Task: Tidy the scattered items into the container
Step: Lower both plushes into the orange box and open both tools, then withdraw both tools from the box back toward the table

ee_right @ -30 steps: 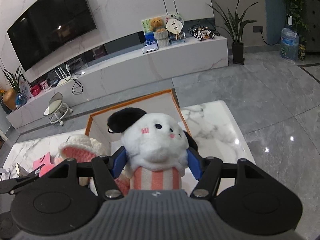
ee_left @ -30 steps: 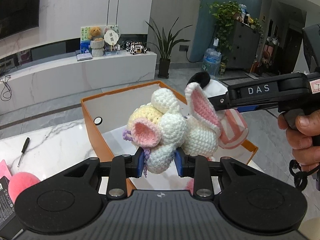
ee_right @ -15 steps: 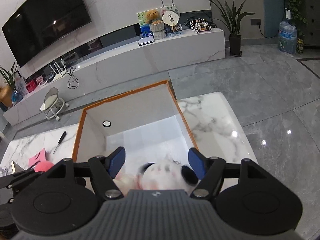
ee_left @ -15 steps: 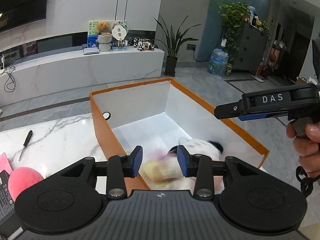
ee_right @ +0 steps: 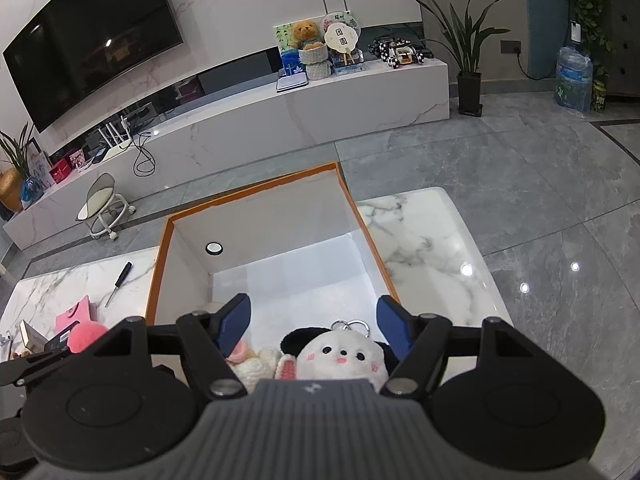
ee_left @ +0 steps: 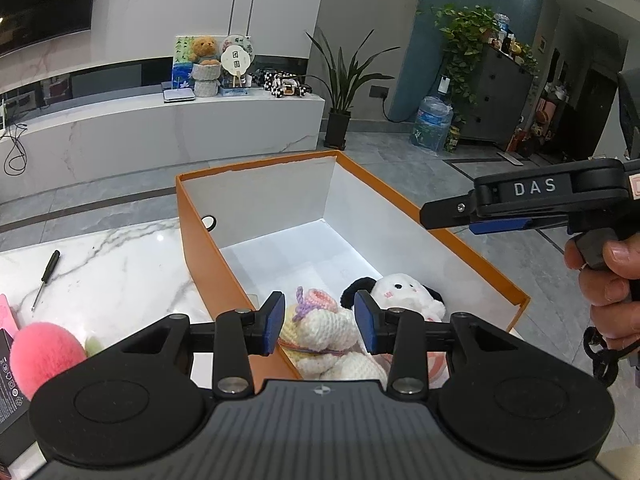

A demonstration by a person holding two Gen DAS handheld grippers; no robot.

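The left gripper (ee_left: pixel 319 322) hangs over the near end of the orange box (ee_left: pixel 204 264) with its blue pads parted and nothing between them; the right gripper (ee_right: pixel 313 322) hovers over the same end, its jaws spread wide and equally bare, and in the left wrist view it shows from the side, held in a hand (ee_left: pixel 608 276) above the box's right wall. Both soft toys lie on the white floor of the box at its near end; the crocheted bunny (ee_left: pixel 324 330), cream and white with pink ears and a bit of purple yarn, lies on the left, and the white plush puppy (ee_right: pixel 340 360) with black ears and a metal key ring lies on the right, face up, the two apparently touching, though the gripper bodies hide the spot where they meet. The far half of the box is bare white card, with a round hole (ee_right: pixel 214 248) in its left wall. On the marble table (ee_left: pixel 120 264) to the left of the box sit a pink fuzzy ball (ee_left: pixel 46 354), a dark carton (ee_left: pixel 8 384) just beside it at the frame's edge, a pink card (ee_right: pixel 76 314) and, farther out, a small black-handled screwdriver (ee_left: pixel 46 280). Beyond the table runs a long white media bench (ee_right: pixel 320 104) bearing a teddy bear (ee_right: pixel 306 34), with a dark television (ee_right: pixel 88 44) on the wall above.
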